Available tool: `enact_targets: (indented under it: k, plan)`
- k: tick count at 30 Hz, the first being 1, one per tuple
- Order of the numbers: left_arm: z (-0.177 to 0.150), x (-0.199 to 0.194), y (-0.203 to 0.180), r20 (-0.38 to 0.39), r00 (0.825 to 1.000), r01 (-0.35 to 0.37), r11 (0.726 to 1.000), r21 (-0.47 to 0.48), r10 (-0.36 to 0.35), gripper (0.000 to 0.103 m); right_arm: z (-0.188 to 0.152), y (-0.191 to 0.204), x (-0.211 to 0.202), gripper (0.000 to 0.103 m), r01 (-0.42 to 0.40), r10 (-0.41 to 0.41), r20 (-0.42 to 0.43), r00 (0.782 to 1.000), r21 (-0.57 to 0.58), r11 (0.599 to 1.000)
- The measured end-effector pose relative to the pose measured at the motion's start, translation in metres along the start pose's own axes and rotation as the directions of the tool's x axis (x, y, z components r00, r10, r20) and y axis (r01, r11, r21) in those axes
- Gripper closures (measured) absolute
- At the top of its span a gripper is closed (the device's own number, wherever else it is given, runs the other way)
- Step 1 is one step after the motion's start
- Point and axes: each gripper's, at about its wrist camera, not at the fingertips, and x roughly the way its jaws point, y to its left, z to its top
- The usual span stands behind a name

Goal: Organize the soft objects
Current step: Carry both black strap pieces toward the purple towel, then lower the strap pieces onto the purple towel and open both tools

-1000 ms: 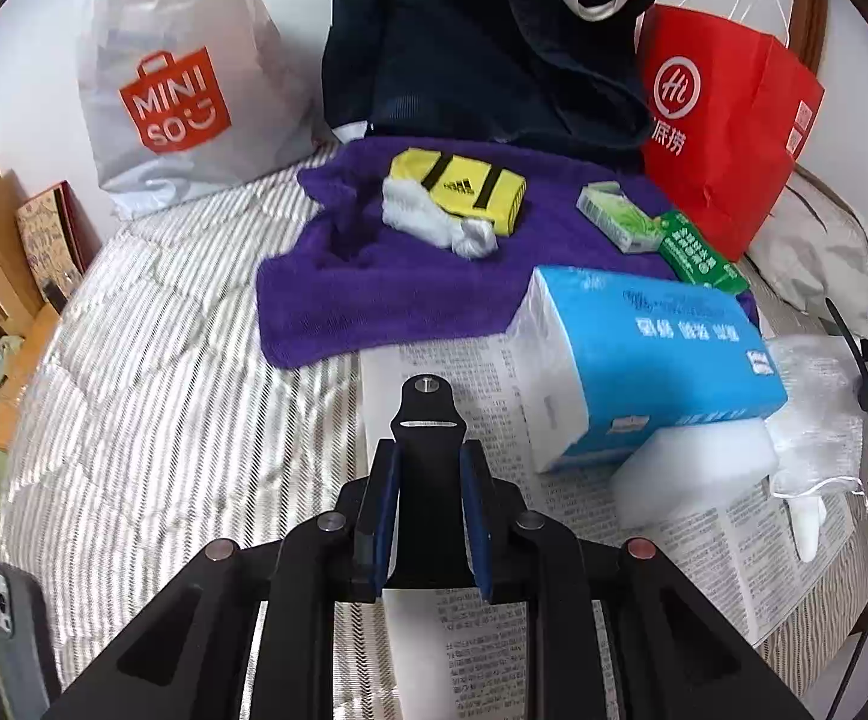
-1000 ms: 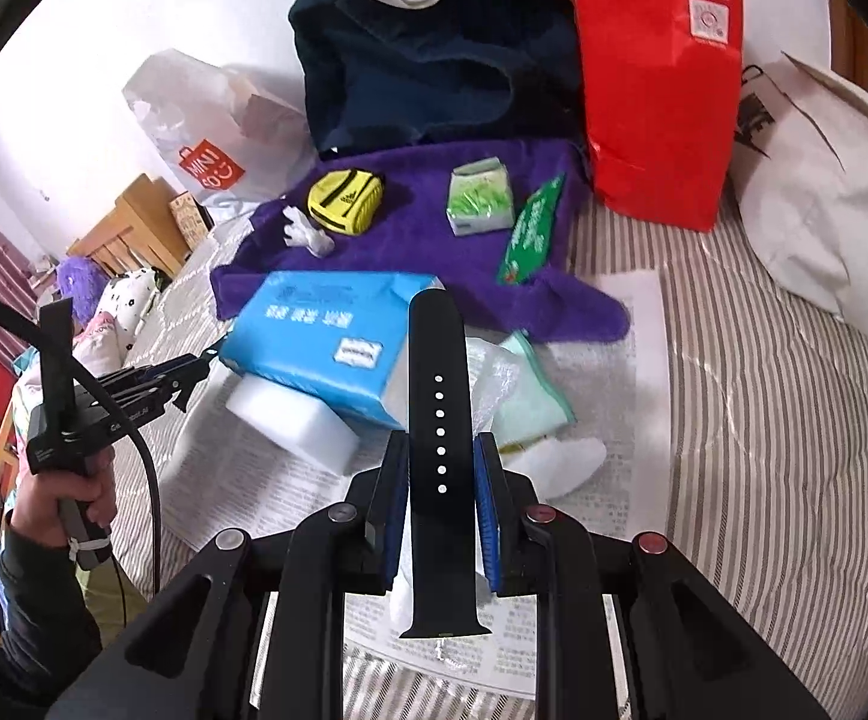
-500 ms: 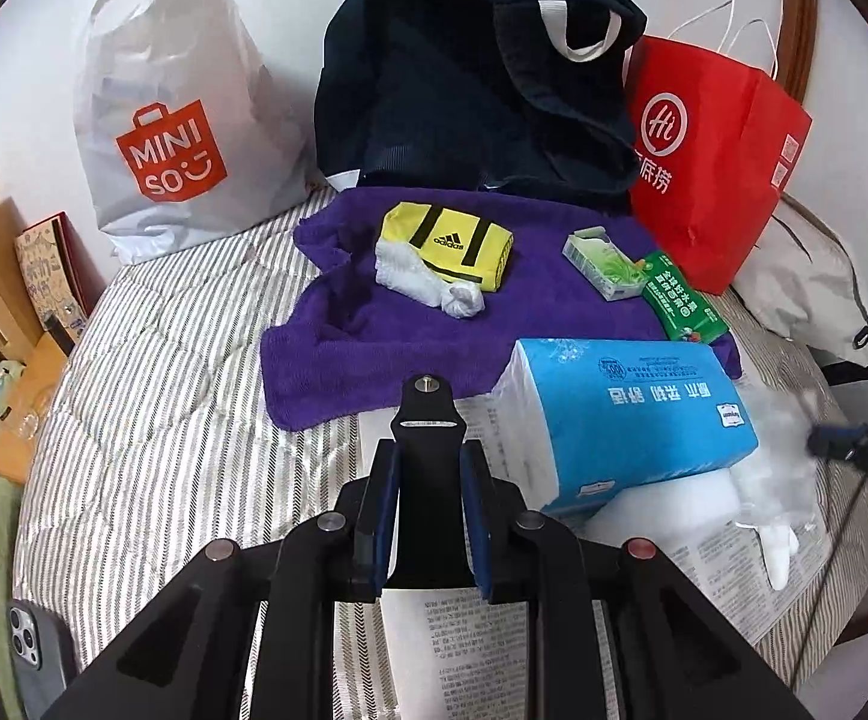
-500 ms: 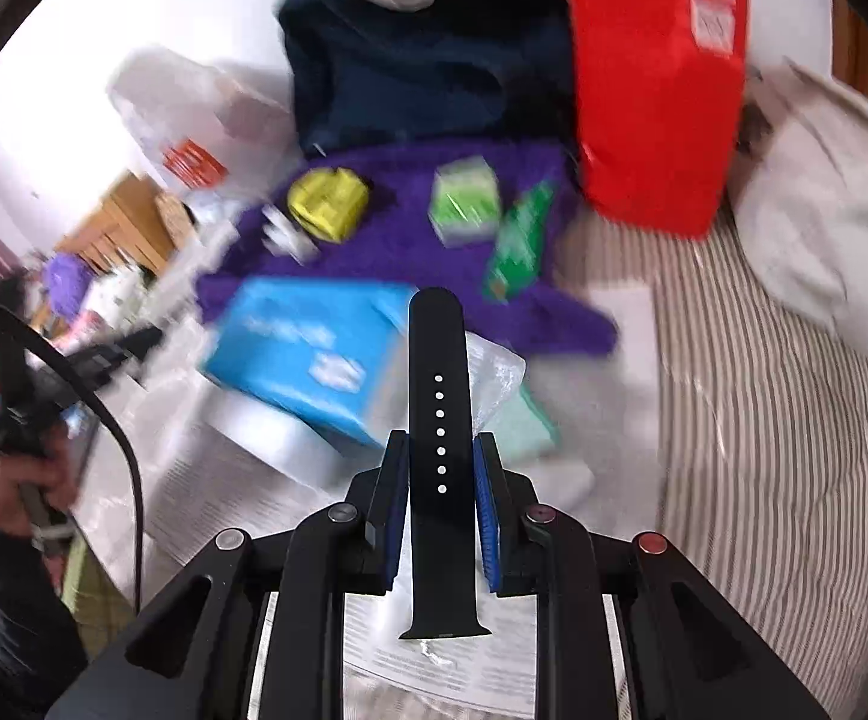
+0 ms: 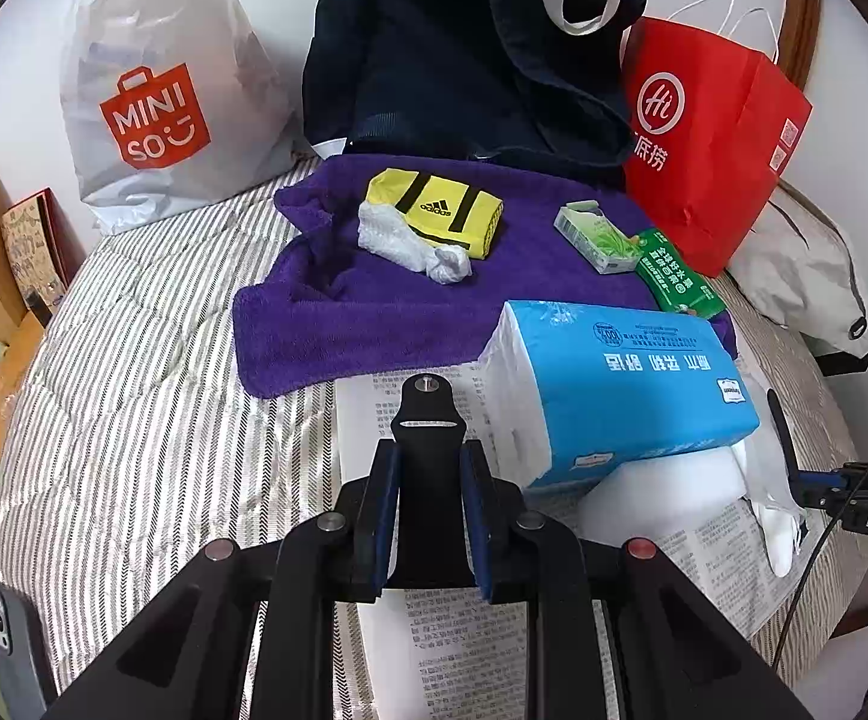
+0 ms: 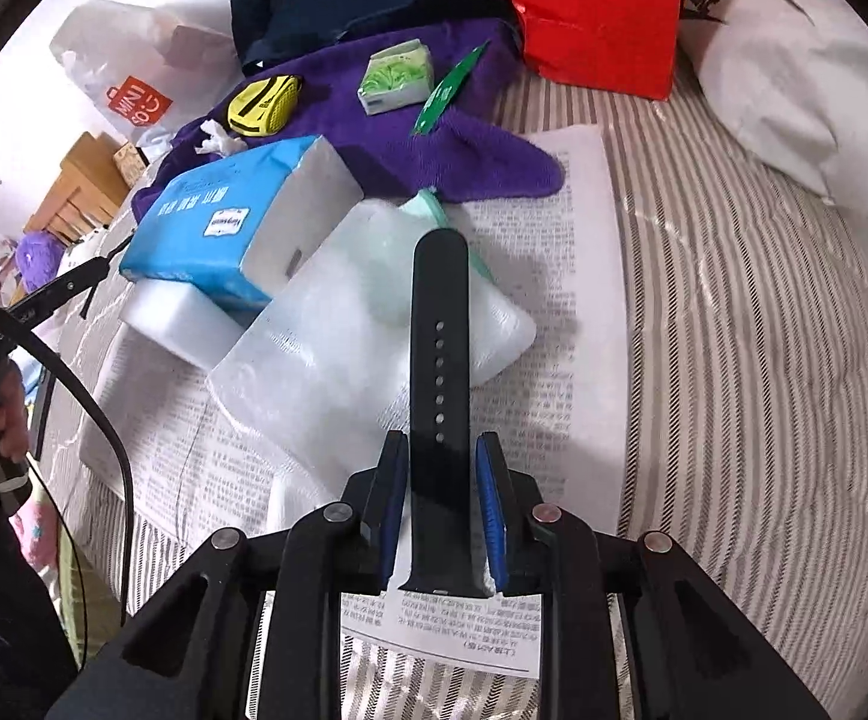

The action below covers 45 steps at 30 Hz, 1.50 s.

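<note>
My left gripper (image 5: pixel 428 468) is shut on a short black watch strap half with a pin (image 5: pixel 427 414), above a printed sheet (image 5: pixel 464 648). My right gripper (image 6: pixel 439 480) is shut on a long black watch strap with holes (image 6: pixel 439 330), above a clear plastic bag (image 6: pixel 338 360). A blue tissue pack (image 5: pixel 626 384) leans on a white foam block (image 5: pixel 656 492); it also shows in the right wrist view (image 6: pixel 230 222). On the purple towel (image 5: pixel 374 312) lie a yellow pouch (image 5: pixel 440 216), a white sock (image 5: pixel 410 246), a small green box (image 5: pixel 596 234) and a green packet (image 5: pixel 677 282).
At the back stand a white Miniso bag (image 5: pixel 158 96), a dark navy bag (image 5: pixel 464 54) and a red paper bag (image 5: pixel 704 132). A white pillow (image 6: pixel 794 84) lies at the right. A phone (image 5: pixel 8 642) lies at the bed's left edge. My right gripper shows at the right edge of the left wrist view (image 5: pixel 854 480).
The right gripper has moved forward and down over the clear plastic bag, with the strap still held. The left view has drawn back slightly; its grip is unchanged.
</note>
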Motion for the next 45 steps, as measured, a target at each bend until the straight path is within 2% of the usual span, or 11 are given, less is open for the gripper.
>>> enact_targets:
  k: [2,10,17,28,45]
  plan:
    - [0.0,0.0,-0.001,-0.003,1.0,0.005,1.0,-0.001,-0.005,0.083,0.0,0.002,0.003,0.084,0.003,-0.003,-0.002,1.0,0.004,1.0]
    - [-0.001,-0.001,-0.001,0.0,1.0,0.011,1.0,-0.002,-0.011,0.083,0.0,0.007,-0.029,0.084,0.023,-0.022,0.074,0.997,-0.014,1.0]
    - [0.01,-0.006,-0.002,0.024,1.0,0.013,1.0,0.0,-0.013,0.083,0.015,0.007,-0.053,0.084,0.02,-0.017,0.131,0.991,-0.018,1.0]
    - [0.04,-0.006,0.003,0.054,0.998,0.018,1.0,0.001,-0.018,0.083,0.065,0.031,-0.061,0.084,-0.025,0.038,0.203,0.978,-0.063,0.998]
    - [0.097,0.022,0.002,0.071,0.997,0.04,0.999,0.017,-0.041,0.083,0.147,0.054,-0.037,0.084,-0.064,0.082,0.238,0.968,-0.086,0.994]
